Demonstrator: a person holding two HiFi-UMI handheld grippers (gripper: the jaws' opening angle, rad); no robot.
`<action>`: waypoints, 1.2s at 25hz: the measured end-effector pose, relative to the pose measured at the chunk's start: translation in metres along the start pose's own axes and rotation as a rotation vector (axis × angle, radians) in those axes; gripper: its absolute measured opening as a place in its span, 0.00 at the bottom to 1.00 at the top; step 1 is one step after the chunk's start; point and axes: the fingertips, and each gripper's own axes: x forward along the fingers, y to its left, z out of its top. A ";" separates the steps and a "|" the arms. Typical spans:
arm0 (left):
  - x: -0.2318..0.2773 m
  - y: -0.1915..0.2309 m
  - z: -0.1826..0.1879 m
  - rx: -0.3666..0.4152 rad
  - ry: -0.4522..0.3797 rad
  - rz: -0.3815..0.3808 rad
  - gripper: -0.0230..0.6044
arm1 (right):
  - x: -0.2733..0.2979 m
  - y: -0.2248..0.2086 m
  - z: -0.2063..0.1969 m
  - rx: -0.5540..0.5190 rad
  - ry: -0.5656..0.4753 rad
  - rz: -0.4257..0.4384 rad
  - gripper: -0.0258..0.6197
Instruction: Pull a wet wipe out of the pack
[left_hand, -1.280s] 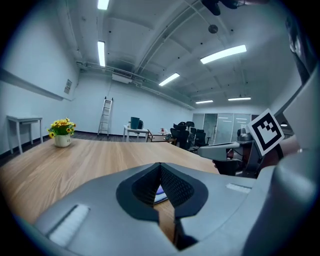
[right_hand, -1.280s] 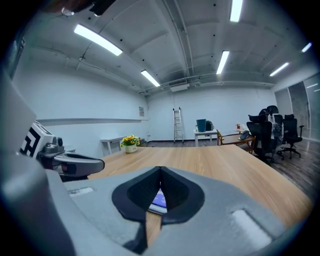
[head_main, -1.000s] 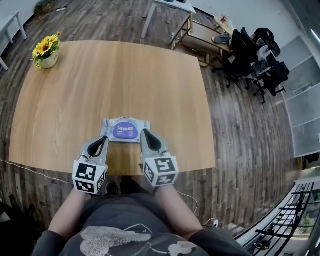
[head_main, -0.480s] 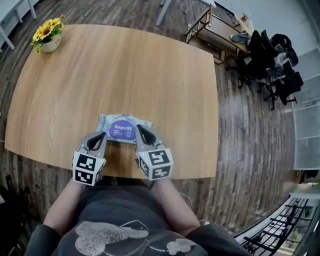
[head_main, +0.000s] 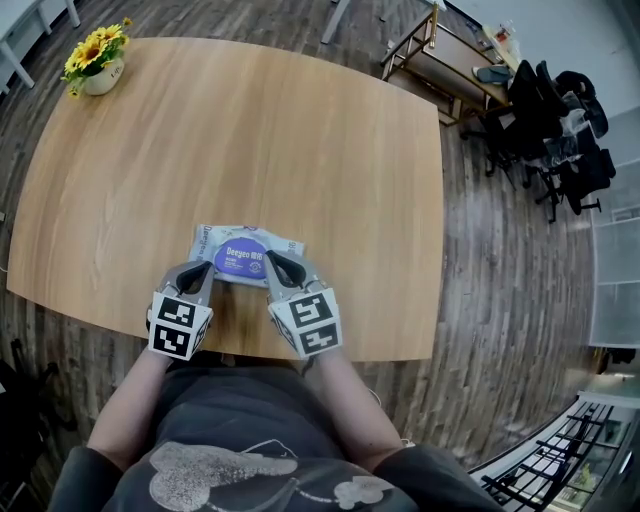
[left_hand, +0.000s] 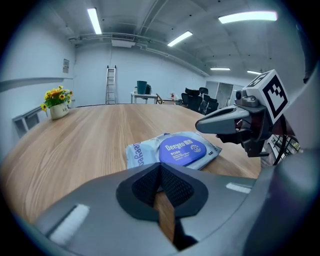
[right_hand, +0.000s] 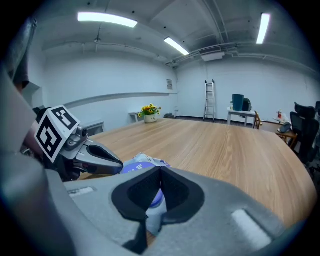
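Note:
The wet wipe pack lies flat near the front edge of the wooden table. It is pale blue with a round purple lid label. My left gripper is shut and empty, its tips at the pack's near left edge. My right gripper is also shut and empty, with its tips over the pack's near right part. In the left gripper view the pack sits just beyond my shut jaws. The right gripper view has the pack partly hidden behind the jaws. Whether either touches the pack I cannot tell.
A pot of yellow flowers stands at the table's far left corner. Off the far right of the table, on the wood floor, are black office chairs and a low side table. The table's front edge runs just behind the grippers.
Both grippers have come down and tipped forward toward the pack's near edge, both still shut. The pack has not moved.

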 end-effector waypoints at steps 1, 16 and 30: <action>0.001 0.001 -0.001 -0.002 0.005 0.001 0.07 | 0.001 0.001 -0.001 -0.011 0.007 0.004 0.03; 0.010 0.001 -0.012 -0.027 0.090 -0.027 0.07 | 0.027 0.041 -0.022 -0.343 0.190 0.201 0.45; 0.013 0.000 -0.014 -0.047 0.103 -0.034 0.06 | 0.046 0.041 -0.038 -0.406 0.243 0.225 0.54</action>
